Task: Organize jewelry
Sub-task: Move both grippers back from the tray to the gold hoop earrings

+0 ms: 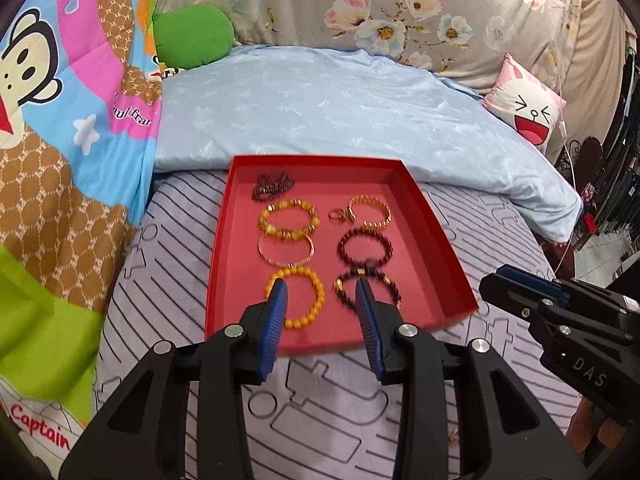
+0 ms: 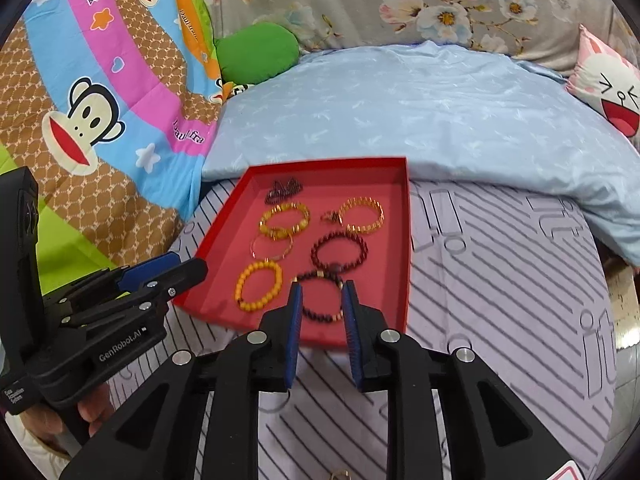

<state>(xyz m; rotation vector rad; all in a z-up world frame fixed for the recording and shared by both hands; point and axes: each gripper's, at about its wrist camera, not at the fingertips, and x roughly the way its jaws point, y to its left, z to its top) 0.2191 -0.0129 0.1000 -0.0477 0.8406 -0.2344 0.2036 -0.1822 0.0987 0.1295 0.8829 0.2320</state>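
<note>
A striped lilac bedsheet [image 1: 168,264] fills the lower frame, bearing a red tray [image 1: 432,240] at centre. Both grippers hover at its near edge, empty: the left gripper [image 1: 322,292] spread wide, the right gripper [image 2: 319,294] parted less. Inside lie bracelets, the yellow bead bracelet [image 1: 304,300] nearest.

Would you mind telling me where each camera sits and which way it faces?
Left wrist: rides the left tool, looking forward over the red tray on the bed; the right tool shows at the right edge.
Right wrist: rides the right tool, facing the tray from its right; left tool and fingers at left.
Shared: tray, bracelets, blue quilt.
</note>
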